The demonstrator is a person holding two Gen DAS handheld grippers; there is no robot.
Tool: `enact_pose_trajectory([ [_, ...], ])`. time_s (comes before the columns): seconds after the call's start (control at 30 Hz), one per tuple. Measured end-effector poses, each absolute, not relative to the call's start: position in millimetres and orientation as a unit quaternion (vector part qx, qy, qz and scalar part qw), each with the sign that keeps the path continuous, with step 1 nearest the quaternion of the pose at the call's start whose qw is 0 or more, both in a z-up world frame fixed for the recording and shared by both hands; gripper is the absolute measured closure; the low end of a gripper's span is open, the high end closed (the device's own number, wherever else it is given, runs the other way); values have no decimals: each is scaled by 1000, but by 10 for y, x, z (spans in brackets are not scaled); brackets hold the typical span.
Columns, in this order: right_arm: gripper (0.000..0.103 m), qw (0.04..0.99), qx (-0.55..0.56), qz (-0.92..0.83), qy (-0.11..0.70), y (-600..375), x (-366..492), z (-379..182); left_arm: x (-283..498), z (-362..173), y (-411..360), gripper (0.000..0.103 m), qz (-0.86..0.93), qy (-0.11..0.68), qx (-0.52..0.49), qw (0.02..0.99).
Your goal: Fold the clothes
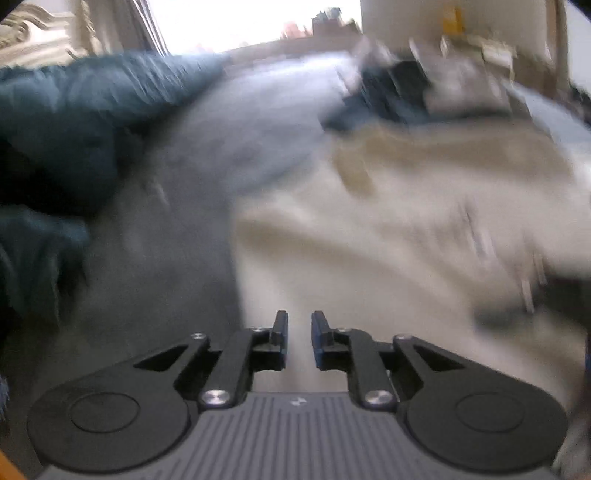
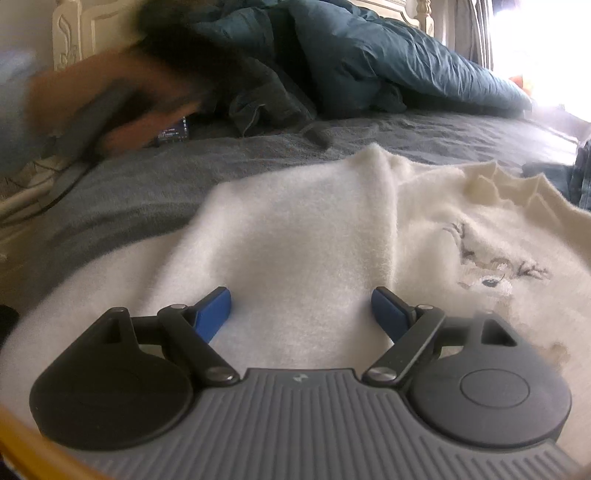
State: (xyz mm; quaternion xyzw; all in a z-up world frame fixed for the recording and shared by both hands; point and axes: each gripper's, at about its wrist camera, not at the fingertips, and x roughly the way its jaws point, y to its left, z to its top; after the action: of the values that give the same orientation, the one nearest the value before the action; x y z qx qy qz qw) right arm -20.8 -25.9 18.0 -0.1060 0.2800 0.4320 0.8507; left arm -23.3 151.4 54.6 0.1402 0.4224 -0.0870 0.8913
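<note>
A cream fleece sweater (image 2: 314, 221) with a stitched animal motif (image 2: 491, 266) lies spread on the grey bed sheet (image 2: 147, 184). My right gripper (image 2: 301, 295) hovers low over the sweater, its blue pads wide apart and nothing between them. The left wrist view is blurred by motion. There the sweater (image 1: 369, 240) fills the right half, and my left gripper (image 1: 300, 317) sits above its near edge, with a narrow gap between the fingers and nothing gripped. A blurred hand (image 2: 110, 103) with a grey tool shows at the far left of the right wrist view.
A teal duvet (image 2: 388, 55) is bunched along the head of the bed, with dark clothes (image 2: 266, 99) in front of it. Another pile of dark and pale clothes (image 1: 424, 88) lies at the far end. A carved headboard (image 2: 70, 37) and a bright window (image 1: 240, 22) border the bed.
</note>
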Motion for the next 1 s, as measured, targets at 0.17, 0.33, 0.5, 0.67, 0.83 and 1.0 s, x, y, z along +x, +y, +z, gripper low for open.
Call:
enact_pose_trajectory([
  [0.17, 19, 853, -120, 425, 278, -231, -265, 169, -1009, 349, 1444, 95, -67, 357, 150, 919],
  [0.33, 19, 852, -134, 420, 282, -194, -300, 202, -1140, 368, 1455, 95, -60, 361, 116, 923],
  [0.5, 20, 852, -199, 424, 236, -282, -630, 370, -1070, 348, 1499, 95, -58, 365, 81, 926],
  [0.67, 20, 843, -259, 410, 232, -385, -993, 255, -1079, 364, 1452, 95, -50, 370, 93, 923],
  [0.83, 20, 849, -224, 404, 256, -683, -1090, 249, -1039, 388, 1332, 94, -35, 384, 123, 915],
  [1.0, 20, 856, -208, 398, 258, -830, -1165, 222, -996, 410, 1255, 94, -19, 398, 136, 907],
])
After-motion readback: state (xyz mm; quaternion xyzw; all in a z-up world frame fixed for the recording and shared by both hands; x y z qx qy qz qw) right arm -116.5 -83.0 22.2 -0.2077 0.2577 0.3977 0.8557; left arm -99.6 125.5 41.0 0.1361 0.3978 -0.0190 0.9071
